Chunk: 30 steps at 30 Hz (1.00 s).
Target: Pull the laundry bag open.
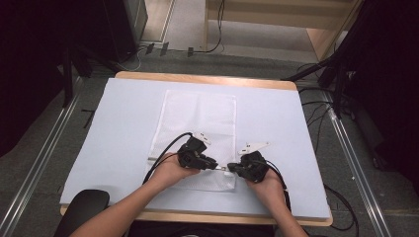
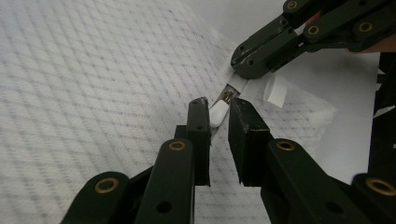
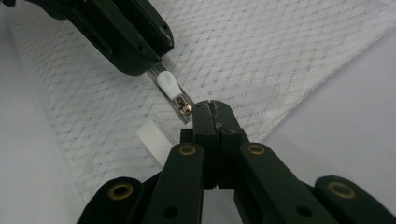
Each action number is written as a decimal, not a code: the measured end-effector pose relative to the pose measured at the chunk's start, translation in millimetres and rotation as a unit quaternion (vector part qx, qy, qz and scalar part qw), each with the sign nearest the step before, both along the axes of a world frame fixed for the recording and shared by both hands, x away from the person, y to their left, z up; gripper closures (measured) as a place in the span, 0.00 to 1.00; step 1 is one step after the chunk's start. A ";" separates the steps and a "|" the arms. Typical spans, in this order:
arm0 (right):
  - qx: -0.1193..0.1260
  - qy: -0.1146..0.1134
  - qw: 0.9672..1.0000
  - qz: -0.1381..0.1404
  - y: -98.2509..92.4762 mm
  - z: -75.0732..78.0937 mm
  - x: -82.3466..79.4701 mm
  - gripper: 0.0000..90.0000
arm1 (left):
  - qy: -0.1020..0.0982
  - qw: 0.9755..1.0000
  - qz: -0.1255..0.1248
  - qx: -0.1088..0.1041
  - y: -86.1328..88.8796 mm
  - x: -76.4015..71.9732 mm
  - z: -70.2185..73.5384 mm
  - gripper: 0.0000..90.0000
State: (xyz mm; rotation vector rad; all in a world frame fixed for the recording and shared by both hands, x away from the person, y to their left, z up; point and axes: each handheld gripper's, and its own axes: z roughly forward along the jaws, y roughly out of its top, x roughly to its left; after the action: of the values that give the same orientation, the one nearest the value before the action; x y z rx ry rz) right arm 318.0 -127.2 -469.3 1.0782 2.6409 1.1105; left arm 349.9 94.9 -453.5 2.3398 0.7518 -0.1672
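While I am pinching the corner of the white mesh bag (image 1: 200, 129) in my clamped right gripper (image 3: 215, 108), the white zipper pull (image 2: 218, 113) is lying along the zipper line, pointing back toward my left gripper (image 2: 218, 108). Its jaws are standing narrow around the pull, not yet pressing, so the left is nearer

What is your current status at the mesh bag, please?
Left tool closing around white zipper pull, pads not yet pressing. Right tool shut on zipper-end edge of white mesh laundry bag. Nothing in the way.
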 end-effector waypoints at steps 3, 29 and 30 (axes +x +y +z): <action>0.000 -0.002 1.000 0.001 0.1 -0.1 -0.2 1.00 | 0.000 1.000 0.003 0.003 -2.4 0.2 -3.1 0.88; -0.001 -0.003 1.000 0.000 0.2 -0.1 -0.5 1.00 | 0.023 1.000 -0.001 -0.010 -13.5 -0.6 -9.6 0.93; -0.001 -0.003 1.000 0.000 0.2 -0.1 -0.6 1.00 | 0.026 1.000 -0.001 -0.010 -13.3 0.3 -9.8 0.93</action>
State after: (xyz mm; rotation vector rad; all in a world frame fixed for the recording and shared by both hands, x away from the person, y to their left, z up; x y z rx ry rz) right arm 317.4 -127.0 -469.5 1.0724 2.6365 1.1089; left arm 350.2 81.6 -463.3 2.3246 0.7700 -0.2354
